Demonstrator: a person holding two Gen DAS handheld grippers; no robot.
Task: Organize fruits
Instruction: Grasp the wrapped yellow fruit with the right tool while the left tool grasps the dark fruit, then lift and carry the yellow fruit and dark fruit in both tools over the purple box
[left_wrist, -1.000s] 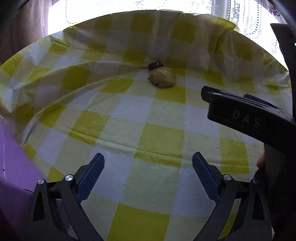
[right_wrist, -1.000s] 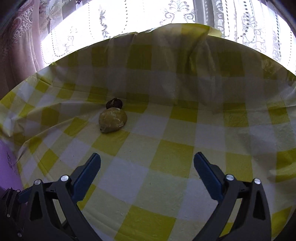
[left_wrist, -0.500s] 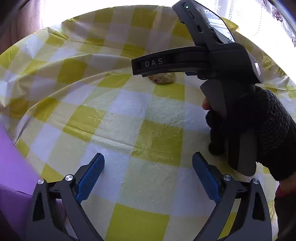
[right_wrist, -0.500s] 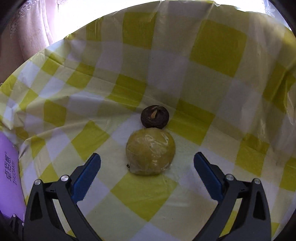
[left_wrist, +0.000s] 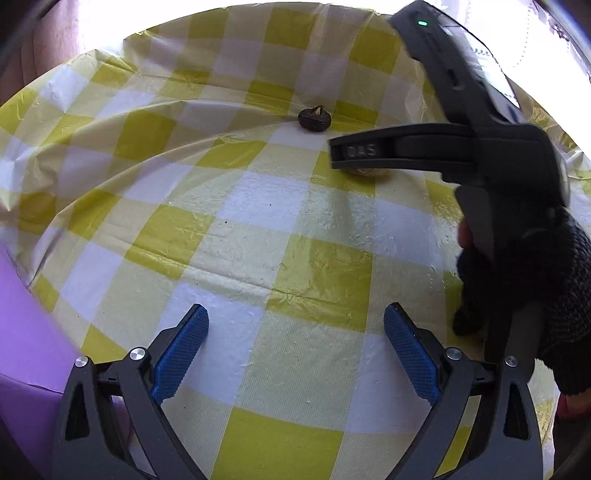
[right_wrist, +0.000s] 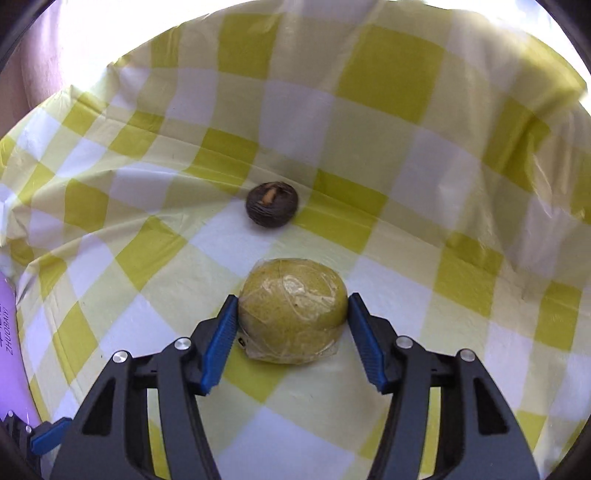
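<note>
The right gripper (right_wrist: 291, 317), marked "DAS" on its side, is closing around the wrapped yellow fruit (right_wrist: 293, 310), blue pads touching both sides. A dark brown fruit (right_wrist: 272, 206) lies above it at frame centre on the yellow checked tablecloth (right_wrist: 369, 147). The left gripper (left_wrist: 295, 350) stands spread and empty at lower frame.

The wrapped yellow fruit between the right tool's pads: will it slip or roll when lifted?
The wrapped yellow fruit looks round, so it would probably roll if released. Its glossy film wrap may be slippery, though the right tool is closing on its widest part, which should help. Loose film at its base might shift.
</note>
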